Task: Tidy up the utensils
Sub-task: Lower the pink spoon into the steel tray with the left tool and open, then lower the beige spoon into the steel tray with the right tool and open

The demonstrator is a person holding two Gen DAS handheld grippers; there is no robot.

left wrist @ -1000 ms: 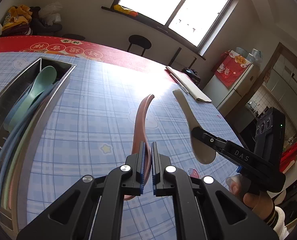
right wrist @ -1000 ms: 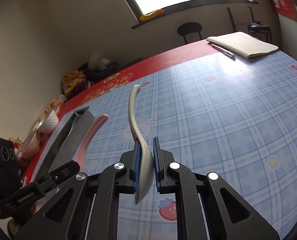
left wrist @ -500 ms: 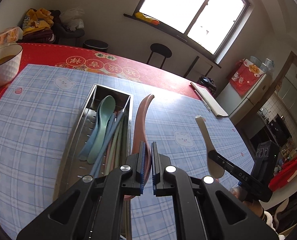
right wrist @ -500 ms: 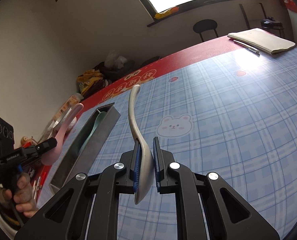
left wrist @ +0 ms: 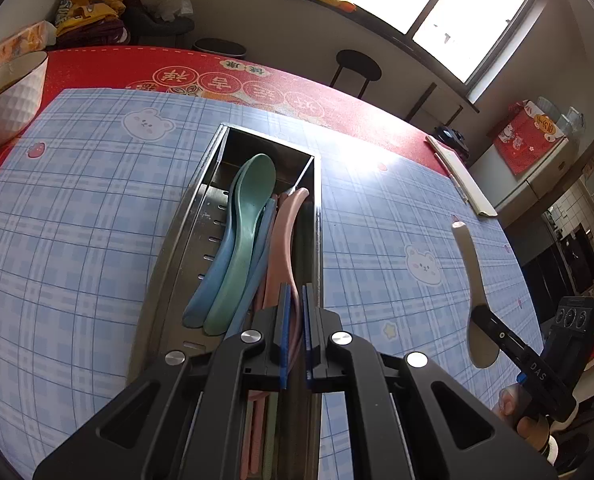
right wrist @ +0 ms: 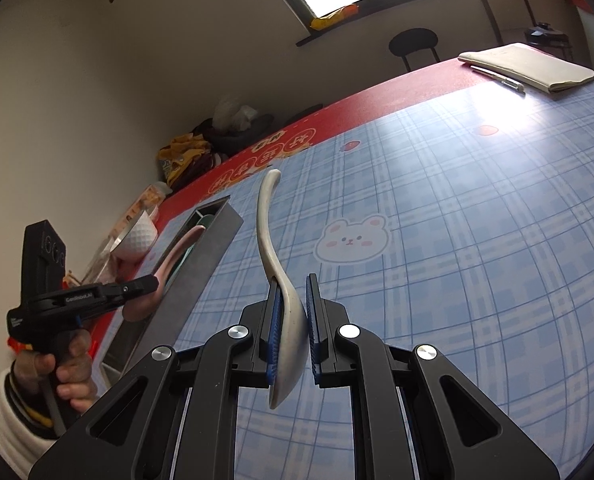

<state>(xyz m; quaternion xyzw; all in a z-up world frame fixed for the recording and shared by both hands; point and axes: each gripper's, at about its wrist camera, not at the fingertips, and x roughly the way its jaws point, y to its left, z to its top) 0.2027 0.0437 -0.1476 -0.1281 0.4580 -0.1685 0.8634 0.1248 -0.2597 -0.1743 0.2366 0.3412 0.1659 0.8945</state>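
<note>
We have the left gripper (left wrist: 295,330) clamped on the pink spoon (left wrist: 283,240), directly above the metal tray (left wrist: 185,220). The spoon's long axis runs along the tray's length, handle pointing to the far end. The right gripper (right wrist: 293,334) grips the white spoon (right wrist: 271,240), held over the tablecloth (right wrist: 457,220) well to the tray's right; the left is nearer. Count: two spoons held, one tray, one bowl (left wrist: 7,96); at least two spoons in the tray.
</note>
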